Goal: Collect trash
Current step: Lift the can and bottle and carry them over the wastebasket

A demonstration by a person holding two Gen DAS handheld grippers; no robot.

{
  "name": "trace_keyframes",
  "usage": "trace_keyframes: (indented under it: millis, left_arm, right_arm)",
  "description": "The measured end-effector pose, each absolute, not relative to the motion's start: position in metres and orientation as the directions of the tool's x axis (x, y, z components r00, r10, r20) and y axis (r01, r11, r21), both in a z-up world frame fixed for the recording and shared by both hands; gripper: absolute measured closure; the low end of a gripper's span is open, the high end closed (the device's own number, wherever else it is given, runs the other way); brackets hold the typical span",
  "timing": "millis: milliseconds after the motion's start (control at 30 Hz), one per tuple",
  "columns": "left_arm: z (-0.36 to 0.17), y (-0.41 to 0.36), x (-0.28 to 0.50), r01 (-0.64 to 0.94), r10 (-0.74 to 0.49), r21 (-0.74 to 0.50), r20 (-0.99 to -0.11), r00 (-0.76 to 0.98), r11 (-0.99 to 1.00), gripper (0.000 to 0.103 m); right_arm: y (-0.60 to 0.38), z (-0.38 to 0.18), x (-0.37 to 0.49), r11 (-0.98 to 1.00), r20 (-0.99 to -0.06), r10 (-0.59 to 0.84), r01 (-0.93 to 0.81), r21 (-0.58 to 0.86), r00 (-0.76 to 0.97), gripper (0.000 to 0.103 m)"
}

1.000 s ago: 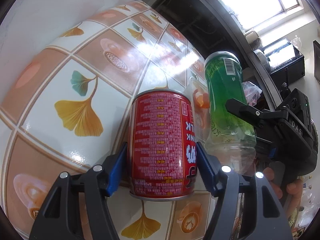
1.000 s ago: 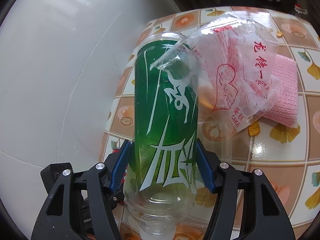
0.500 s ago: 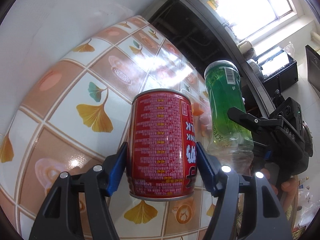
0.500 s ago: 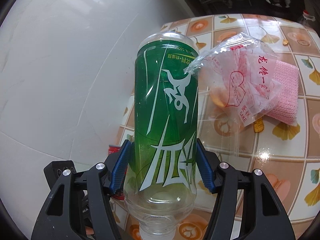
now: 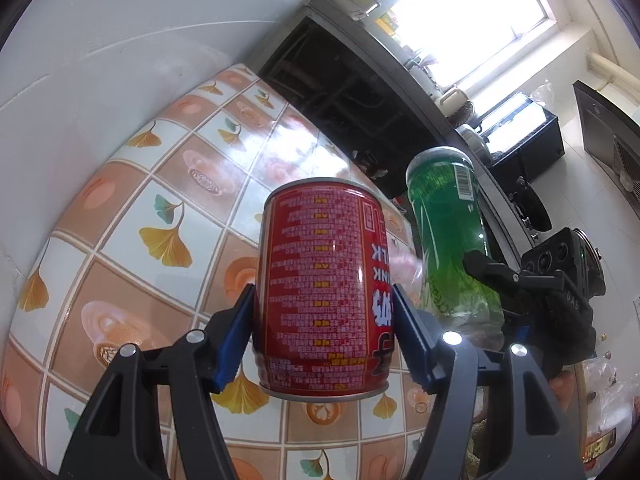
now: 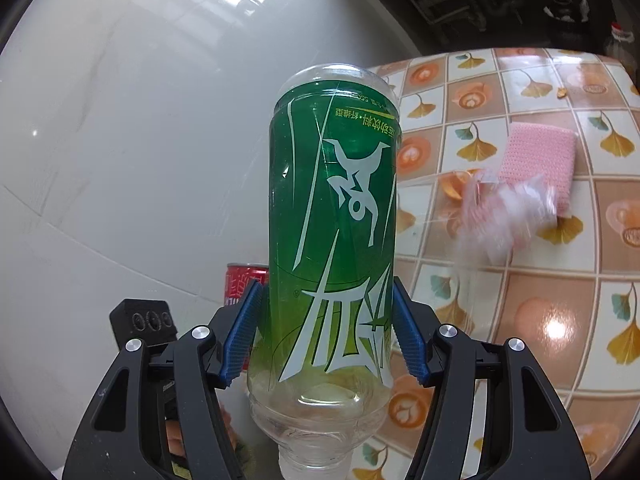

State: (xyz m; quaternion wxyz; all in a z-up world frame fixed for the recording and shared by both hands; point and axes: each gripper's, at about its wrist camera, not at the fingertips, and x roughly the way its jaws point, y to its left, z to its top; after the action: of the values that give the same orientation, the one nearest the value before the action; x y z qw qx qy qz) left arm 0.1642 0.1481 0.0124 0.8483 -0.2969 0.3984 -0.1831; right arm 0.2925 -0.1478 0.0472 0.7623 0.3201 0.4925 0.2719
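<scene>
My left gripper (image 5: 324, 336) is shut on a red can (image 5: 320, 288) and holds it above the tiled table (image 5: 168, 184). My right gripper (image 6: 326, 332) is shut on a green plastic bottle (image 6: 336, 216), held neck down above the table. The bottle (image 5: 448, 232) and right gripper also show at the right of the left wrist view. The red can (image 6: 244, 288) peeks out left of the bottle in the right wrist view. A clear plastic wrapper with pink print (image 6: 504, 216) appears blurred over the table, beside the bottle.
A pink cloth (image 6: 540, 164) lies on the ginkgo-patterned table (image 6: 560, 280). A white wall (image 6: 120, 120) runs along the table's far side. A dark shelf unit (image 5: 352, 92) and a window (image 5: 472, 12) stand beyond the table's end.
Both grippers have risen and pulled back from the table with their loads. The plastic wrapper that leaned on the bottle has come away from it and is now blurred.
</scene>
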Motion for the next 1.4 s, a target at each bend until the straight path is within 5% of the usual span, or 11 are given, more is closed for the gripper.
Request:
trace_keyframes:
  millis: [200, 733, 1400]
  left_arm:
    - [0.025, 0.143, 0.156, 0.094, -0.550, -0.644, -0.558, 0.622, 0.760, 0.039]
    - [0.061, 0.088, 0.138, 0.253, -0.633, -0.623, -0.518, 0.575, 0.740, 0.039]
    - [0.064, -0.185, 0.135, 0.629, -0.788, -0.558, -0.598, 0.147, 0.541, 0.039]
  right_arm:
    - [-0.171, 0.056, 0.279, 0.549, -0.479, 0.790, -0.094, 0.830, 0.383, 0.044]
    - [-0.272, 0.096, 0.195, 0.542, -0.406, 0.713, -0.082, 0.837, 0.572, 0.044]
    - [-0.456, 0.015, -0.009, 0.427, -0.497, 0.316, 0.346, 0.835, 0.808, 0.044]
